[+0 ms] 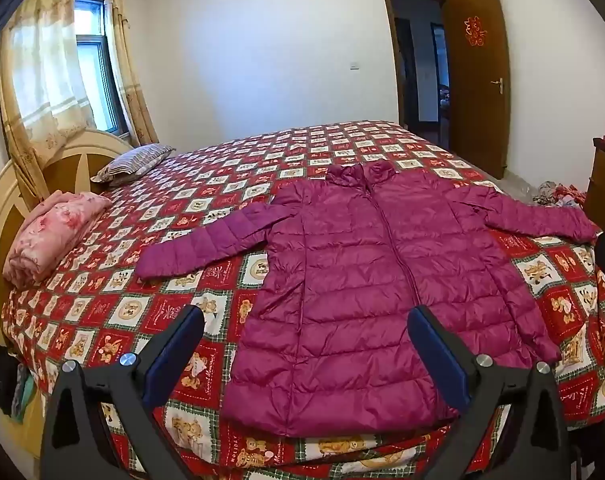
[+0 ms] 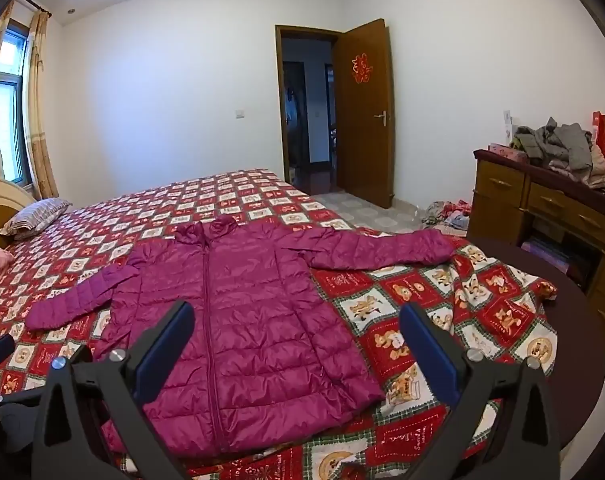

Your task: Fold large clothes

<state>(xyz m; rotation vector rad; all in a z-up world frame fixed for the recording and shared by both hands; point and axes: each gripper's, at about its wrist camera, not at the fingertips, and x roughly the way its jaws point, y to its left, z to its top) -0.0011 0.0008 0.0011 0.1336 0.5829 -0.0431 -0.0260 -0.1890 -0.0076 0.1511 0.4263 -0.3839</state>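
jacket [image 1: 362, 300] flat on the bed [image 1: 162, 312], collar away from us, hem nearest; long axis runs straight ahead | left gripper [image 1: 306, 332] nearer left sleeve [image 1: 206, 240]; right gripper [image 2: 296, 330] nearer right sleeve [image 2: 382, 250] | we've both spread wide, holding nothing

A magenta puffer jacket [image 2: 238, 312] lies flat and zipped on the bed [image 2: 422, 292], sleeves spread wide. The right claw [image 2: 296, 344] hovers above its hem, jaws wide apart, gripping nothing. Clothes [image 2: 558, 144] pile on a wooden dresser [image 2: 514, 196].

magenta quilted jacket [image 1: 362, 280], red checked bear-print bedspread [image 1: 150, 312]
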